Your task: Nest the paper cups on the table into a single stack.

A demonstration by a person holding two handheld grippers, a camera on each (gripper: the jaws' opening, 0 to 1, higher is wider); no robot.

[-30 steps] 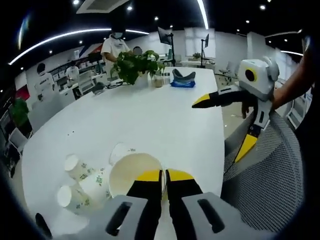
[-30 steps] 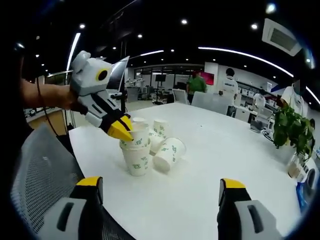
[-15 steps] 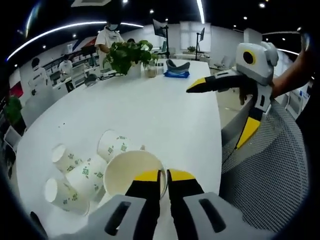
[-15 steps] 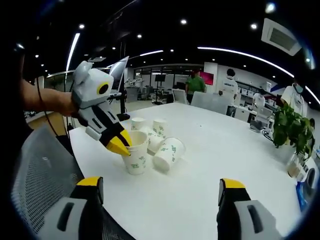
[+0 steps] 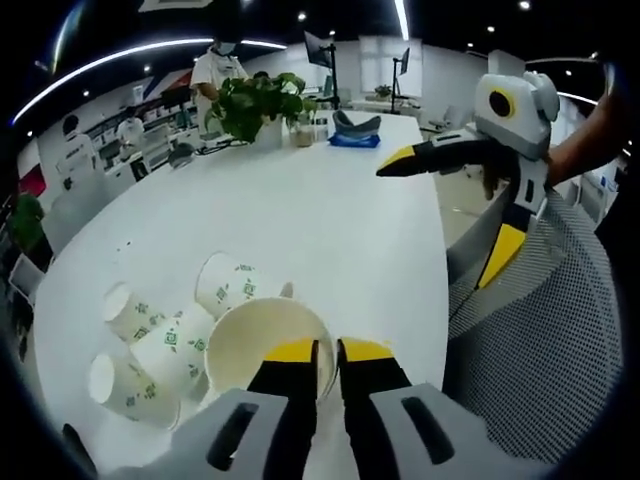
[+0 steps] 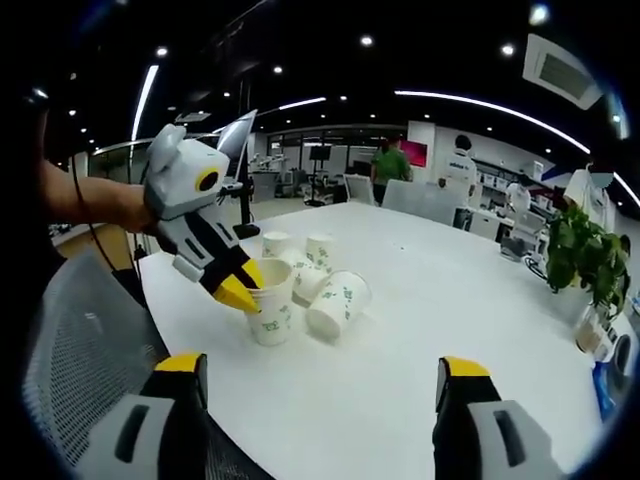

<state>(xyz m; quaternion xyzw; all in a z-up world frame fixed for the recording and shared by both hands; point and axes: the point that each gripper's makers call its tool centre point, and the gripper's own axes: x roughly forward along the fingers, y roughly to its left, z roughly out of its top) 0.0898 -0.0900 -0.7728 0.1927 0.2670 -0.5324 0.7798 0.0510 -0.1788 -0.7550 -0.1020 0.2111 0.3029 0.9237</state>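
Observation:
My left gripper point(image 5: 328, 352) is shut on the near rim of a white paper cup point(image 5: 262, 345) that stands upright near the table's edge. Several more cups with green print lie on their sides just beyond it, such as one cup point(image 5: 232, 284) and another cup point(image 5: 128, 311). In the right gripper view the left gripper point(image 6: 243, 293) pinches that upright cup point(image 6: 272, 318), with a lying cup point(image 6: 338, 305) beside it and two upright cups point(image 6: 320, 251) behind. My right gripper point(image 6: 320, 372) is open and holds nothing, well short of the cups; it hangs beyond the table's edge as the right gripper point(image 5: 445, 220).
The white table point(image 5: 300, 220) runs far back to a potted plant point(image 5: 258, 105) and a blue object point(image 5: 355, 138). A grey mesh chair point(image 5: 540, 350) stands at the table's near edge. People stand at desks behind the table.
My left gripper has gone down with its cup, which stands lower than a second ago. The right gripper has stayed open and nearly still.

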